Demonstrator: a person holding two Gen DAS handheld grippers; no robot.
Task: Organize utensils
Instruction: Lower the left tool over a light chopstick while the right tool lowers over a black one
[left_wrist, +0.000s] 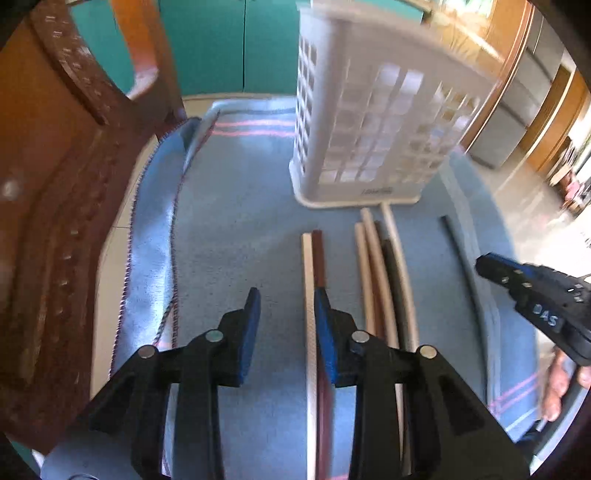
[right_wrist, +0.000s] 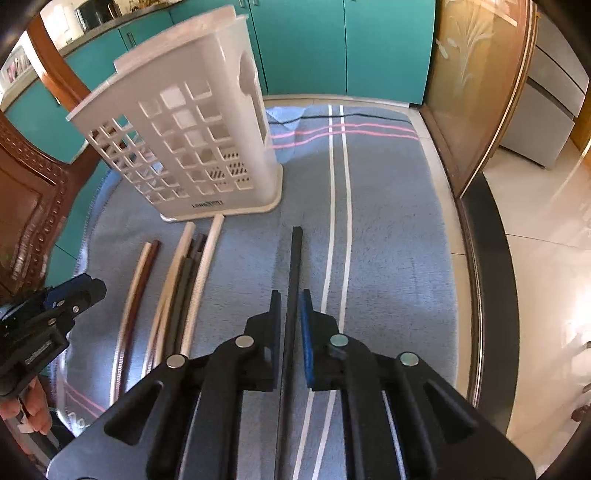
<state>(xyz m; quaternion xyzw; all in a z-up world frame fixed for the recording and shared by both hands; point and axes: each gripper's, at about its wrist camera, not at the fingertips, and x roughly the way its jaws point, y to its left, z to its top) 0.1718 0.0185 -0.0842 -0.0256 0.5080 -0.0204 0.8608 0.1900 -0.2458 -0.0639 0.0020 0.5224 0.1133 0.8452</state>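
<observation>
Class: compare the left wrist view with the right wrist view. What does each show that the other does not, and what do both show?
Left only: the left tool open, its right finger against the pale and brown pair. Right only: the right tool open astride the black chopstick, plus white stripes. Both: the basket, the blue cloth, the chopstick bundle.

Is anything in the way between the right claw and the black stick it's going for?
No, nothing visible blocks it. The black stick lies alone on the blue cloth, running between the open fingers of the right claw. The other sticks lie apart, off to its left.
</observation>
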